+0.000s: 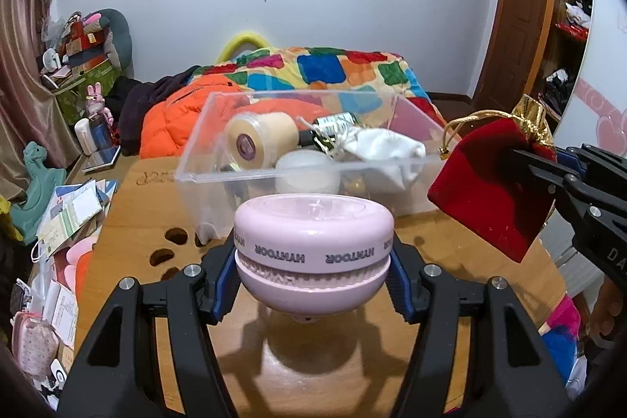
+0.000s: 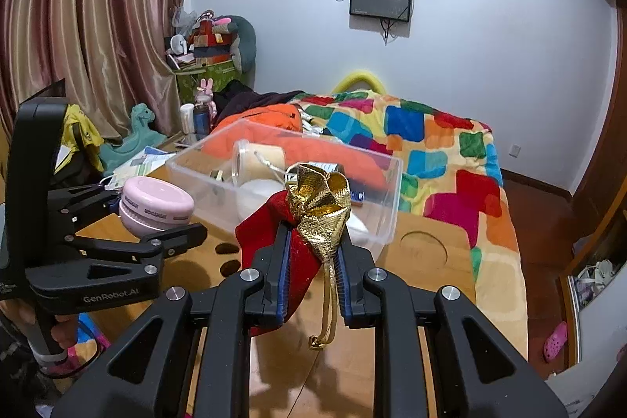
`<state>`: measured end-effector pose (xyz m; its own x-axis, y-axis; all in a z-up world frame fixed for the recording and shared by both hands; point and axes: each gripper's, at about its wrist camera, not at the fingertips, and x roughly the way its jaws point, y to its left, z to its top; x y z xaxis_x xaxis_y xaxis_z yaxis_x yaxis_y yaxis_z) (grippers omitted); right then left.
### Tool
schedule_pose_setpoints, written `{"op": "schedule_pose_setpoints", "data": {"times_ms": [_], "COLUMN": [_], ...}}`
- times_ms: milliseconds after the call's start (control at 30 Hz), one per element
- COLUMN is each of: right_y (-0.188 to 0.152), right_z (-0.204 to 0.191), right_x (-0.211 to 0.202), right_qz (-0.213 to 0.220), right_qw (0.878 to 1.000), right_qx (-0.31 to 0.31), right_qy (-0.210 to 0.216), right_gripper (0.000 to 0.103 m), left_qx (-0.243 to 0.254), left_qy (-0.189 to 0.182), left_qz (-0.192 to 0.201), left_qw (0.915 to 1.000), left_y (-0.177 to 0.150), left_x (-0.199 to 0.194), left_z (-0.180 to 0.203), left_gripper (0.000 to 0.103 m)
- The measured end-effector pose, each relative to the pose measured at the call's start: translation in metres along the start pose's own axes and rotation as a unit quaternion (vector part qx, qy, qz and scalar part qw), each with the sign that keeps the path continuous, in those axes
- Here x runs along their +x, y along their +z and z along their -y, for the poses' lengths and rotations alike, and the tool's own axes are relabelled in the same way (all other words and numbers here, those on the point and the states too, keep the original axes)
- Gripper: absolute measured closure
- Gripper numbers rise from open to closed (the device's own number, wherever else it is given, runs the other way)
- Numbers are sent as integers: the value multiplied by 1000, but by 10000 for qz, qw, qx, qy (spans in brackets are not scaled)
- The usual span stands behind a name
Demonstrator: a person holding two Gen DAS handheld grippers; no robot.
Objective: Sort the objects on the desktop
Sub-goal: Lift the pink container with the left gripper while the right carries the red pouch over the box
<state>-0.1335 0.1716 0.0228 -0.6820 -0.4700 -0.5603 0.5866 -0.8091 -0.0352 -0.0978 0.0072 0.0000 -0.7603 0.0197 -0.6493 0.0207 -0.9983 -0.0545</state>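
The left gripper [image 1: 313,257] is clamped on a round pink case [image 1: 313,245], its blue pads pressing the case's two sides, and the case hangs clear above the wooden table [image 1: 313,371], where its shadow falls. The right gripper [image 2: 313,253] is pinched nearly closed on a red velvet pouch [image 2: 270,234] with a gold top — the gold drawstring dangles between its fingers, free of the table. Straight ahead of both tongs, just beyond the lifted case, stands the clear plastic bin [image 1: 188,159], open-topped on the far part of the table. It already holds a cream-coloured jar [image 1: 258,140] on its side, a white round lid or tub [image 1: 307,171], a white cloth bag [image 1: 384,151] and a dark small bottle [image 1: 337,124], so part of the sorting looks done. What seems left is to carry the case and the pouch forward over the bin's near rim and let them go — neither is over it yet. The table beneath the tongs shows nothing else loose, though papers and oddments crowd its left edge, outside the left gripper.
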Motion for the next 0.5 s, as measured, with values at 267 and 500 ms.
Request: {"op": "schedule_pose_setpoints", "data": {"times_ms": [267, 500], "right_y": [18, 33], "right_z": [8, 15], "right_x": [6, 21], "right_qz": [143, 156], "right_qw": [9999, 9999], "right_qx": [23, 11], "right_qy": [-40, -55], "right_gripper": [85, 85], "left_qx": [-72, -79], "left_qy": [17, 34], "left_qz": [172, 227], "left_qw": [9998, 9997], "left_y": [23, 40], "left_x": [-5, -3], "left_z": [-14, -26], "left_gripper": [41, 41]}}
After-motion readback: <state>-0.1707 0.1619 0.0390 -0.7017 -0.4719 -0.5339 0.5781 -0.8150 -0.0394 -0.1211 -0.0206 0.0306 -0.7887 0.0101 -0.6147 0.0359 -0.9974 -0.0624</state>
